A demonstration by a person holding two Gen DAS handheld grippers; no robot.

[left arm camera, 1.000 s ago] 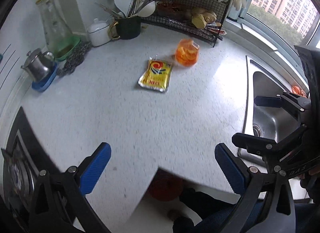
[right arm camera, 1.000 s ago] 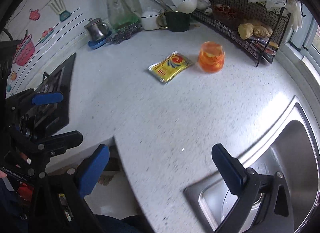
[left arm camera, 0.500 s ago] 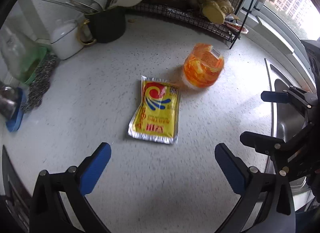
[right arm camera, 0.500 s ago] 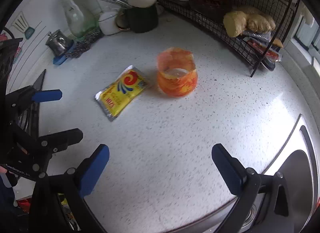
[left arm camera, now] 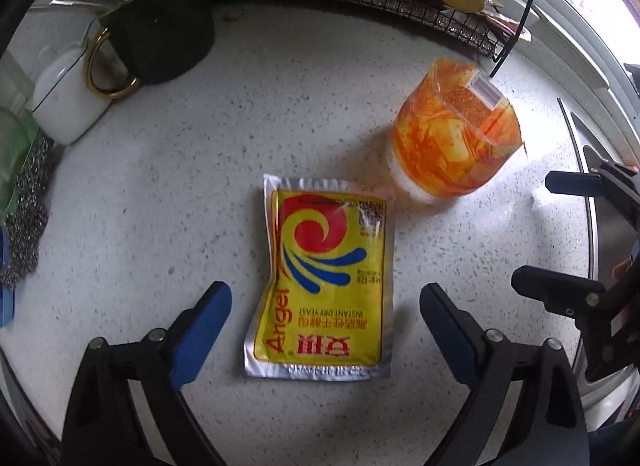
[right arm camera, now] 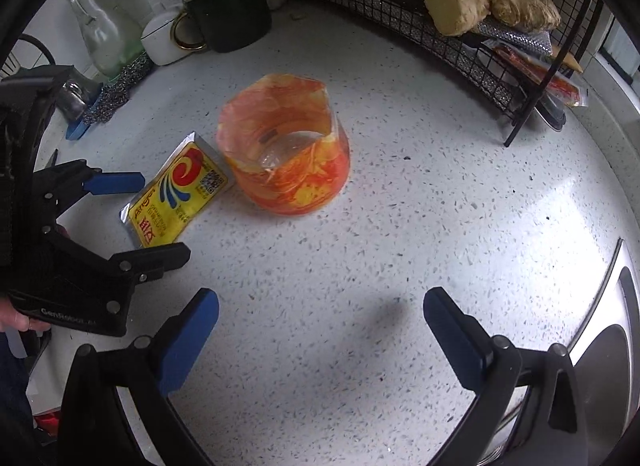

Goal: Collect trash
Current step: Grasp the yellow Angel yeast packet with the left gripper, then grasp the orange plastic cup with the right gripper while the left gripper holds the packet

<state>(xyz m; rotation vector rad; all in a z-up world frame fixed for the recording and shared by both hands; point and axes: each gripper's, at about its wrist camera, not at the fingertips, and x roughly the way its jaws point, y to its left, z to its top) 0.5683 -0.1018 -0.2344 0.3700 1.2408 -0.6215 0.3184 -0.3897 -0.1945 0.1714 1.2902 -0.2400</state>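
Note:
A yellow yeast packet [left arm camera: 324, 282] lies flat on the speckled white counter [left arm camera: 168, 193]. My left gripper [left arm camera: 324, 296] points down over its near end, blue pads either side and clear of it, jaws closing. Just beyond to the right stands an orange plastic wrapper cup [left arm camera: 452, 145], empty inside in the right wrist view [right arm camera: 284, 161]. My right gripper [right arm camera: 320, 302] hangs open over bare counter, short of the cup, with nothing between its fingers. The same view has the left gripper [right arm camera: 156, 217] straddling the packet [right arm camera: 176, 193]. The right gripper [left arm camera: 560, 234] shows at the left wrist view's right edge.
A black wire rack [right arm camera: 460, 49] holding ginger [right arm camera: 488, 1] runs along the back. A dark mug [left arm camera: 160, 37] of utensils, a white pot [left arm camera: 68, 101] and a steel scourer [left arm camera: 24, 201] stand at the back left. The steel sink [right arm camera: 600, 346] lies to the right.
Both grippers have come forward and down over the counter, so the packet and orange cup loom larger. The left gripper now straddles the packet and its jaws have narrowed slightly.

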